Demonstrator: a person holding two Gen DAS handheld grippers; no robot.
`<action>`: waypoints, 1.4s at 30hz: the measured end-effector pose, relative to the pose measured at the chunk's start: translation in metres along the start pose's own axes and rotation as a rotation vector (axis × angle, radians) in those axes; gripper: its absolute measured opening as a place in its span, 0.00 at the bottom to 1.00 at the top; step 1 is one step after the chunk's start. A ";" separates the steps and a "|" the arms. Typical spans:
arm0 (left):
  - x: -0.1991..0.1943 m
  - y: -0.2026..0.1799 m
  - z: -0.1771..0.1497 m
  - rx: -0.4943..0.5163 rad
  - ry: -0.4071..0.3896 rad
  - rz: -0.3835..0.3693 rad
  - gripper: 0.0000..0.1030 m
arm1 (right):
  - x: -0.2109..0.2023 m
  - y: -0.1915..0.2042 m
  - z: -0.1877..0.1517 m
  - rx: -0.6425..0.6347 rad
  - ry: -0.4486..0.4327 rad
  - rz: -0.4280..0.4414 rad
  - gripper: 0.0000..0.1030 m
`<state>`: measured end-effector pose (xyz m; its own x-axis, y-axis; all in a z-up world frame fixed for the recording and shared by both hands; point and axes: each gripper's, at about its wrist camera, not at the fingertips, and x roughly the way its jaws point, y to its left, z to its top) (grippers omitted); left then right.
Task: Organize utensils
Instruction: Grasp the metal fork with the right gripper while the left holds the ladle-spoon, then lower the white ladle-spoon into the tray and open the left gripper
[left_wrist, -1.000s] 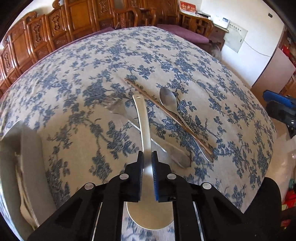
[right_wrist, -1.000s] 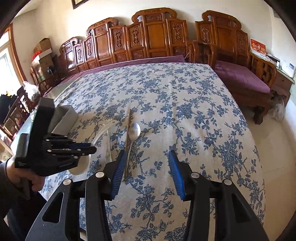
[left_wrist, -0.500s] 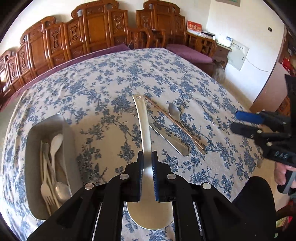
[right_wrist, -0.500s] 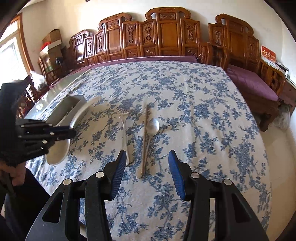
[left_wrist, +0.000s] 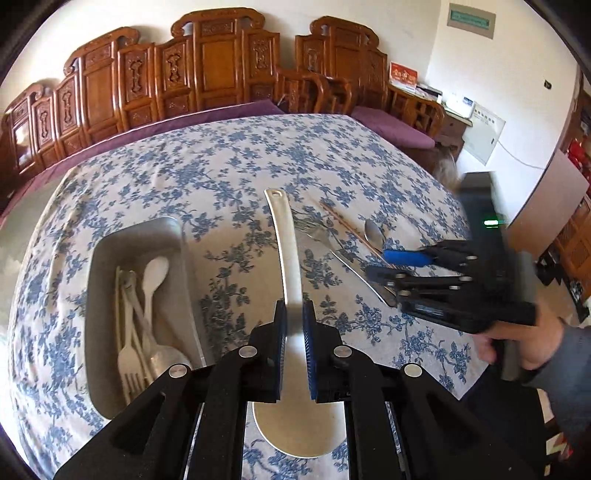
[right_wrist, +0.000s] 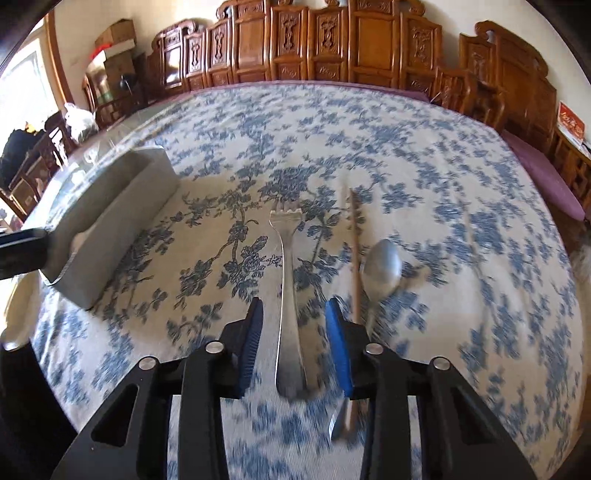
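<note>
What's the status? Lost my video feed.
Left tongs shut on long steel ladle. Right tongs closing astride flat steel fork, not gripping. Wooden chopstick beside right pad.

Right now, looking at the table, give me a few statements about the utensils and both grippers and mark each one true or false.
1. The left gripper is shut on the ladle. True.
2. The metal tray is empty. False: it holds spoons and forks.
3. The fork lies between the right gripper's closing jaws. True.
4. The spoon lies left of the fork. False: it lies right, beyond the chopsticks.
</note>
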<state>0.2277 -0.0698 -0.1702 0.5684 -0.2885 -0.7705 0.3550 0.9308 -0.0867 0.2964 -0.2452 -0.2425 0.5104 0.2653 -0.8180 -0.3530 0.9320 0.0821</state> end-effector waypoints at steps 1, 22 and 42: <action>-0.003 0.002 0.000 0.001 -0.004 0.003 0.08 | 0.006 0.000 0.002 -0.004 0.009 -0.004 0.34; -0.024 0.013 -0.004 -0.006 -0.024 0.019 0.08 | 0.036 0.022 0.024 -0.076 0.137 -0.066 0.08; -0.056 0.041 -0.007 -0.050 -0.041 0.096 0.08 | -0.062 0.050 0.009 -0.085 0.004 0.016 0.08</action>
<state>0.2053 -0.0142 -0.1352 0.6282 -0.2059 -0.7503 0.2608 0.9643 -0.0463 0.2542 -0.2128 -0.1825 0.5015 0.2788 -0.8190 -0.4265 0.9033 0.0464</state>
